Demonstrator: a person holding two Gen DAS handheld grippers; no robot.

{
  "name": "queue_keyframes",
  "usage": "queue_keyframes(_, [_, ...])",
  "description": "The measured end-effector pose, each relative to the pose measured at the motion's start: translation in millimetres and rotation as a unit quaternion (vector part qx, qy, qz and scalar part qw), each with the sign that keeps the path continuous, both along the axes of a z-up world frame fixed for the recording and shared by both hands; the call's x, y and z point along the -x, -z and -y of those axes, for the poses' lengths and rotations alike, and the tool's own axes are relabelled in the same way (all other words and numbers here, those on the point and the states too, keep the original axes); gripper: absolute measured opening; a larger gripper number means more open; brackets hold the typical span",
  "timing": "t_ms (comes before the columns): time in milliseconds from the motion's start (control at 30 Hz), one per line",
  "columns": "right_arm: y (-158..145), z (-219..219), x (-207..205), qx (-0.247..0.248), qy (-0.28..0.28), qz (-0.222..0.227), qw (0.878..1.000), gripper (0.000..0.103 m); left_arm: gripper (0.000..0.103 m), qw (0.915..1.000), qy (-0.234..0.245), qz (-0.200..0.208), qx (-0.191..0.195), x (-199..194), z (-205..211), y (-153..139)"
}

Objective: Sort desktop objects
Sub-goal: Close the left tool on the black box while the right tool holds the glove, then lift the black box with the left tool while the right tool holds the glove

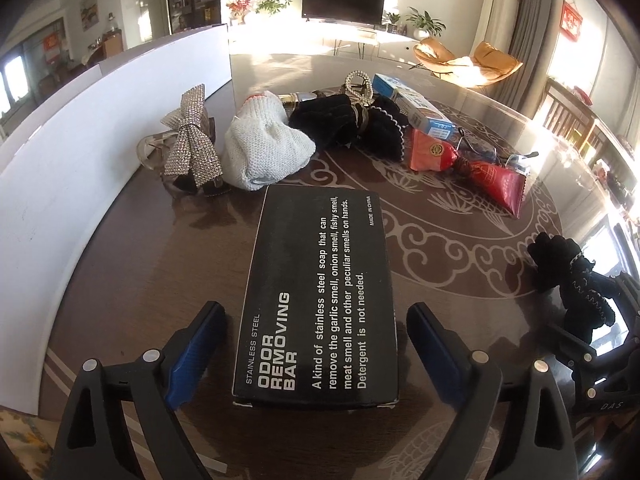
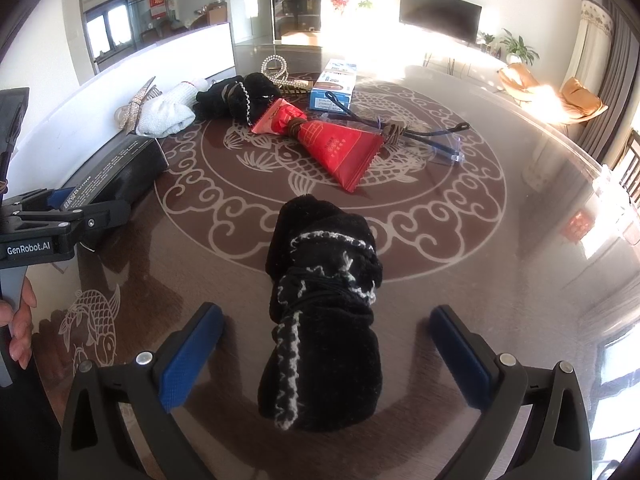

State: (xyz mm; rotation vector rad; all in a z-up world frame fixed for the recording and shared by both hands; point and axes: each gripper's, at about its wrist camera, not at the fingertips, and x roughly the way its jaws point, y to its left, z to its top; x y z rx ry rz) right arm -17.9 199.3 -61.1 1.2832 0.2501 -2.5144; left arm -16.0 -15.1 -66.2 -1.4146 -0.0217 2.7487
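A black "odor removing bar" box (image 1: 320,296) lies flat on the brown patterned table (image 1: 440,240). My left gripper (image 1: 316,309) straddles its near end, open, with a gap on each side between the blue pads and the box. A rolled black sock bundle with white stitching (image 2: 324,320) lies on the table between the fingers of my right gripper (image 2: 326,311). That gripper is open too and its pads stand clear of the sock. The right wrist view shows the box (image 2: 116,168) at the left.
Along the back lie a rhinestone bow clip (image 1: 192,140), a white knit item (image 1: 264,148), a black cloth bundle with pearls (image 1: 348,120), a blue-white carton (image 1: 416,108), tied red packets (image 2: 332,144) and glasses (image 2: 420,136). A white board (image 1: 80,160) walls the left.
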Motion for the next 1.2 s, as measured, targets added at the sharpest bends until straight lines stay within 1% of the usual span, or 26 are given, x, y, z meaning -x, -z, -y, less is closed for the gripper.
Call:
queue_keyframes(100, [0.2,-0.2,-0.3,0.0,0.0,0.0,1.0,0.103,0.095,0.9999,0.005,0.002,0.015,0.9,-4.9,2.1])
queue_keyframes(200, [0.3,-0.3,-0.4,0.0,0.0,0.0,1.0,0.103,0.098,0.9997,0.009,0.004,0.02,1.8,-6.8,2.8])
queue_keyframes(333, [0.4,-0.4,-0.5,0.0,0.0,0.0,1.0,0.103,0.099,0.9997,0.009,0.004,0.021,2.2,-8.6,3.3])
queue_keyframes(400, [0.4,-0.5,-0.5,0.0,0.0,0.0,1.0,0.103,0.103,0.9997,0.008,0.007,0.021,3.1,-8.4,4.8])
queue_keyframes(933, [0.5,-0.6,-0.5,0.0,0.001,0.0,1.0,0.103,0.103,0.9997,0.009,0.009,0.02,4.4,-8.4,5.7])
queue_keyframes(967, [0.5,-0.5,-0.5,0.0,0.001,0.0,1.0,0.103,0.103,0.9998,0.011,0.01,0.014,4.6,-7.7,5.4])
queue_keyframes(1000, [0.5,-0.6,-0.7,0.0,0.001,0.0,1.0,0.103,0.103,0.9999,0.012,0.005,0.0,4.0,-5.4,3.2])
queue_keyframes(1067, [0.6,-0.5,-0.6,0.001,0.001,0.0,1.0,0.103,0.103,0.9989,0.007,-0.022,-0.041,-0.8,6.9,-9.3])
queue_keyframes(1100, [0.6,-0.5,-0.6,0.001,0.001,0.0,1.0,0.103,0.103,0.9971,-0.003,-0.039,-0.065,-4.2,16.8,-16.3])
queue_keyframes(1133, [0.6,-0.6,-0.8,0.001,0.001,0.0,1.0,0.103,0.103,0.9936,-0.016,-0.056,-0.097,-8.3,29.9,-22.6])
queue_keyframes(1200, [0.6,-0.5,-0.8,0.001,0.001,0.0,1.0,0.103,0.103,0.9814,-0.046,-0.083,-0.167,-15.3,58.5,-28.3])
